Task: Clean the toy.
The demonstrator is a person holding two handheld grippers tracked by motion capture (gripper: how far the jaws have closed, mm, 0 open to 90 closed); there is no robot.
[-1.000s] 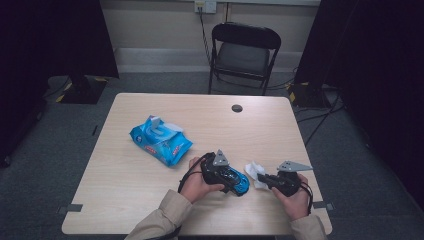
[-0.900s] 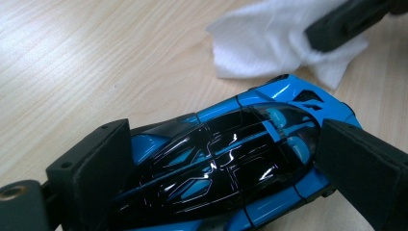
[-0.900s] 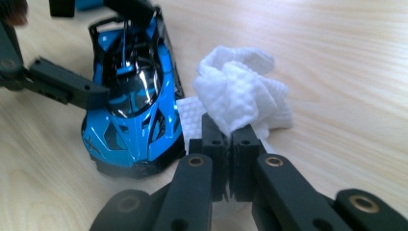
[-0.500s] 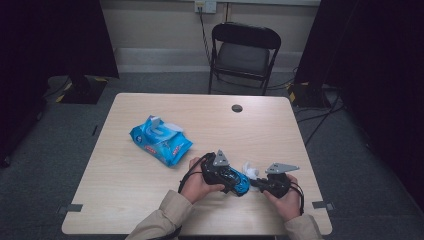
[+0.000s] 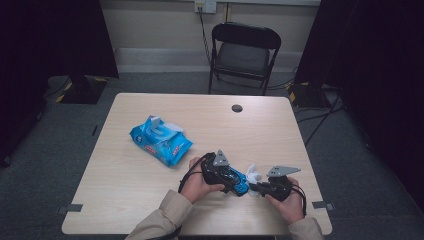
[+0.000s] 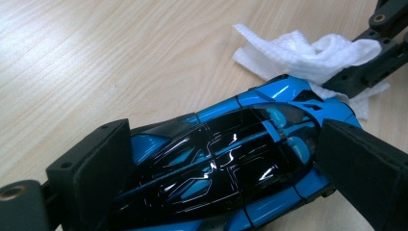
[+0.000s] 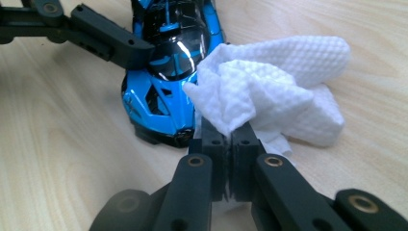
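Your left gripper (image 6: pixel 226 192) clamps the toy car (image 6: pixel 226 163) across its flanks, low on the counter (image 6: pixel 96 62). It looks glossy, hard and slippery, so keep that grip. Your right gripper (image 7: pixel 230 139) pinches the soft, limp wipe (image 7: pixel 269 91) against the car's nose.

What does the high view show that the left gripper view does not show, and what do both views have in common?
High view alone: the blue wet-wipe pack on the table, the black folding chair behind it, and both hands.

Left gripper view alone: the left gripper up close, its black pads pressing both sides of the toy car, whose glossy black canopy shows in detail.

Both: the blue toy car, the white wipe held by the right gripper, and the wooden tabletop.
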